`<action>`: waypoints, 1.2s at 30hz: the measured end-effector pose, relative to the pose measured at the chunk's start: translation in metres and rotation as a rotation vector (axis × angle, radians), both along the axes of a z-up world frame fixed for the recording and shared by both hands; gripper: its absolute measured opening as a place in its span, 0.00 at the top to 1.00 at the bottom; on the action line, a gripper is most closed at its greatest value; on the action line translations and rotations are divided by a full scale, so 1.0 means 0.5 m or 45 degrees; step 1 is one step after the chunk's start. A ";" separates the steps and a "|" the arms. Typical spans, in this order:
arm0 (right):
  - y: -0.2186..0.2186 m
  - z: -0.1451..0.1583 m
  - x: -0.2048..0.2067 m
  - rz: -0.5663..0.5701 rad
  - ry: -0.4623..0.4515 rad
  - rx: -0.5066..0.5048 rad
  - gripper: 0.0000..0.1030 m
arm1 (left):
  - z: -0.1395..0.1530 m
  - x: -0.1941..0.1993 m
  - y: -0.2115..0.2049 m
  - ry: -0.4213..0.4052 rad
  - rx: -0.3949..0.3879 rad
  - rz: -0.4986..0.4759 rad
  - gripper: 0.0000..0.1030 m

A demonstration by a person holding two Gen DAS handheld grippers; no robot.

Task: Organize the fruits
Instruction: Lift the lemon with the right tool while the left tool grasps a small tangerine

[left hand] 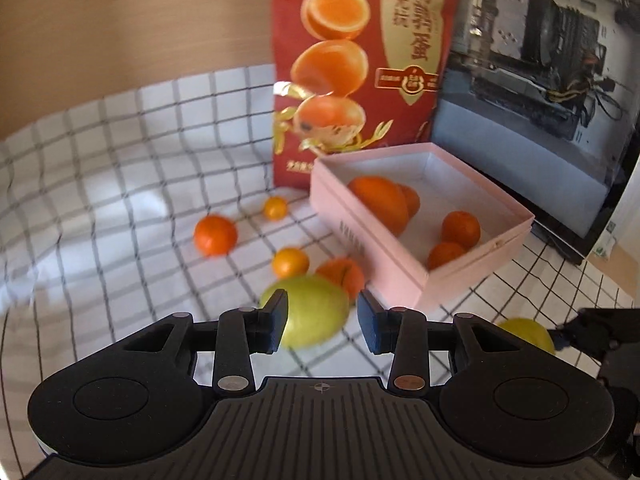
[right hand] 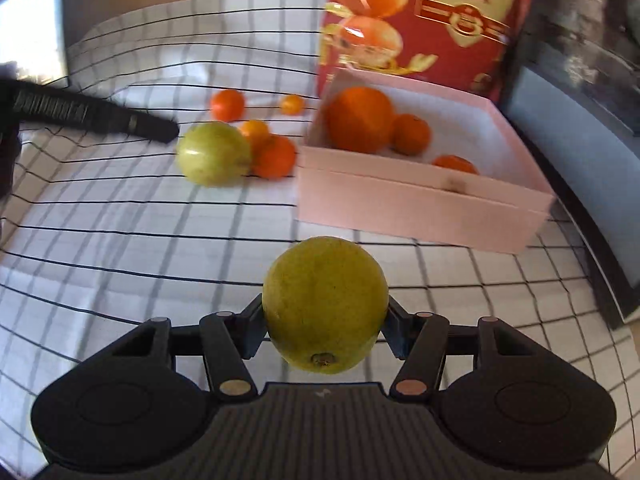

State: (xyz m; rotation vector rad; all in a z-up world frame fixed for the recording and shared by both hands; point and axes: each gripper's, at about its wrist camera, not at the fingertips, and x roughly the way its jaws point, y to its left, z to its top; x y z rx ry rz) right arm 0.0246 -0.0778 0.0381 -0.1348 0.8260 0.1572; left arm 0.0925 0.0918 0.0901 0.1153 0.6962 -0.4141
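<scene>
Right gripper (right hand: 324,336) clamped on green fruit (right hand: 325,304), pitched down near pink box (right hand: 420,204); left gripper (left hand: 322,320) parted, empty.

A home, by the look of it: table spread with a white checked cloth (left hand: 120,168), red printed food bag (left hand: 360,60) propped upright, pink cardboard box (left hand: 400,248) of oranges just in front, loose citrus scattered nearby. Wood-toned wall (left hand: 140,32) behind. Dark-framed screen (left hand: 540,112) standing at the table's edge, beside the box.
</scene>
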 end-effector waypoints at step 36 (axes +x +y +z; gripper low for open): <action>-0.056 -0.053 -0.001 -0.163 -0.111 0.097 0.08 | -0.092 0.211 0.082 0.241 -0.072 0.111 0.59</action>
